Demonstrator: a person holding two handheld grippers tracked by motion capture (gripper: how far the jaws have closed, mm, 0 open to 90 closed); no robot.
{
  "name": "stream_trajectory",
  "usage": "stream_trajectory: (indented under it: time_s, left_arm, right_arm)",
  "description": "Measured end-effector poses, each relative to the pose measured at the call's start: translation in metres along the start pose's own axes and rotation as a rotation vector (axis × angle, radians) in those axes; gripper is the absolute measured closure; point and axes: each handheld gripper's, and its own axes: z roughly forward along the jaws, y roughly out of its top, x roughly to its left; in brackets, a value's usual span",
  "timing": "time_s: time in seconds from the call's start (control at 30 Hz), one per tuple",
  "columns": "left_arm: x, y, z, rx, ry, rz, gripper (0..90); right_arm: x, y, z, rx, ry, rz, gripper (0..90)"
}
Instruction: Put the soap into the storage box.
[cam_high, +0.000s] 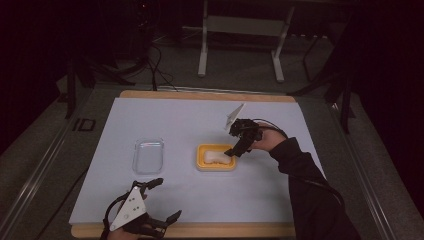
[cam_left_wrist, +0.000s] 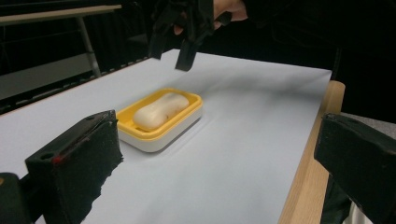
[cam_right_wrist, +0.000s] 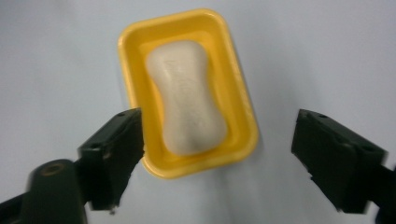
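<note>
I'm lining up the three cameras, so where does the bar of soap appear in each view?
High view: the soap lies right of centre, under the right gripper.
Left gripper view: soap left of centre.
Right gripper view: soap at centre, above the open jaws.
Shared landmark: the yellow dish holding it.

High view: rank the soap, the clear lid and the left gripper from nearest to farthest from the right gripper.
1. Soap, in the yellow dish just beneath the right gripper.
2. Clear lid, left of the dish.
3. Left gripper, at the table's near edge.
</note>
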Motion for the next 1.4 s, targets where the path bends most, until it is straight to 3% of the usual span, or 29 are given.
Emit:
stream_trajectory:
  time_s: [0.27,0.5,0.67,0.77,0.9,1.0,1.13,1.4]
  left_arm:
    - [0.0,0.0,0.001,0.006,-0.001,0.003,0.7]
    - [0.0,0.0,0.001,0.009,-0.001,0.005,0.7]
    - [0.0,0.0,0.001,0.011,-0.001,0.007,0.7]
    - [0.0,0.0,0.001,0.012,-0.002,0.006,0.7]
    - [0.0,0.0,0.001,0.012,0.0,0.007,0.8]
    - [0.0,0.0,0.001,0.016,0.0,0.009,0.7]
    - [0.0,-0.001,0.002,0.016,-0.001,0.007,0.8]
    - [0.0,-0.001,0.002,0.019,-0.001,0.008,0.8]
  right_arm:
    - [-0.005,-0.016,-0.012,-0.024,-0.049,0.111,13.2]
    - [-0.004,-0.032,-0.019,-0.064,-0.132,0.155,12.6]
    - [-0.003,-0.04,-0.021,-0.095,-0.148,0.182,12.3]
    - [0.0,-0.052,-0.024,-0.111,-0.197,0.25,12.4]
    - [0.002,-0.062,-0.027,-0.107,-0.216,0.311,12.4]
    - [0.003,-0.073,-0.03,-0.135,-0.22,0.361,13.0]
    - [0.007,-0.085,-0.031,-0.161,-0.254,0.394,13.0]
    - [0.017,-0.108,-0.027,-0.182,-0.278,0.476,13.6]
